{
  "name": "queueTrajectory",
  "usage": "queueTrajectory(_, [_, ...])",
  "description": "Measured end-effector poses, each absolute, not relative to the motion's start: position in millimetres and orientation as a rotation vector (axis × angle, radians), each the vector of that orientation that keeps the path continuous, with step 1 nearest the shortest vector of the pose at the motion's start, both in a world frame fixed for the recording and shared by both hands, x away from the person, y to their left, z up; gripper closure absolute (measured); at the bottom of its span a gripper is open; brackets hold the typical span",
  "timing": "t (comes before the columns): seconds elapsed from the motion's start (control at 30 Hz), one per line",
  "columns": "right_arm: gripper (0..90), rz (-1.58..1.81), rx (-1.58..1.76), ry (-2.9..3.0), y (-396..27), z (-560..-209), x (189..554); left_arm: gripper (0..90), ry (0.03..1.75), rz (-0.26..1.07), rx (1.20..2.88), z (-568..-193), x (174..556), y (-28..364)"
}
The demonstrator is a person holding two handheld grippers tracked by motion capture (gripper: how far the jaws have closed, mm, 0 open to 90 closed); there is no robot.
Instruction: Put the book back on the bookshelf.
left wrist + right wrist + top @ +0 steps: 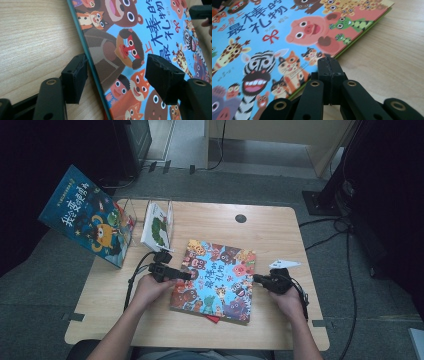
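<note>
While the left gripper [116,75] straddles the picture book's [150,37] edge, jaws apart.

We see our right tongs [329,65] pressed together with nothing between them, their tips at the green-edged side of the picture book [287,37], which lies flat on the wooden table [392,55] with its cartoon-animal cover facing up.
</note>
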State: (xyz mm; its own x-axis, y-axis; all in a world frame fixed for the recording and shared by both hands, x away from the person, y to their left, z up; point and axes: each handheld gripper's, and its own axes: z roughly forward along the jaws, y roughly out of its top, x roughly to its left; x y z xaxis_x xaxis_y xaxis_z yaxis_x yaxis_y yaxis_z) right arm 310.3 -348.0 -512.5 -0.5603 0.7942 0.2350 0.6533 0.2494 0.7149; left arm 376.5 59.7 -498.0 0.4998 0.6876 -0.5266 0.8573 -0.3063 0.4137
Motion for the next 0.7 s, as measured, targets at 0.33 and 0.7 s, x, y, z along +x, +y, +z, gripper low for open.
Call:
queueTrajectory(0.33, [90.0, 1.211, 1.34, 2.366, -345, -513, 310, 35.9, 1.294, -0.314, 2.09, -496, 376, 62])
queueTrajectory(0.7, [90.0, 1.226, 1.31, 2.391, -334, -514, 317, 50.0, 1.369, -0.273, 2.09, -494, 374, 72])
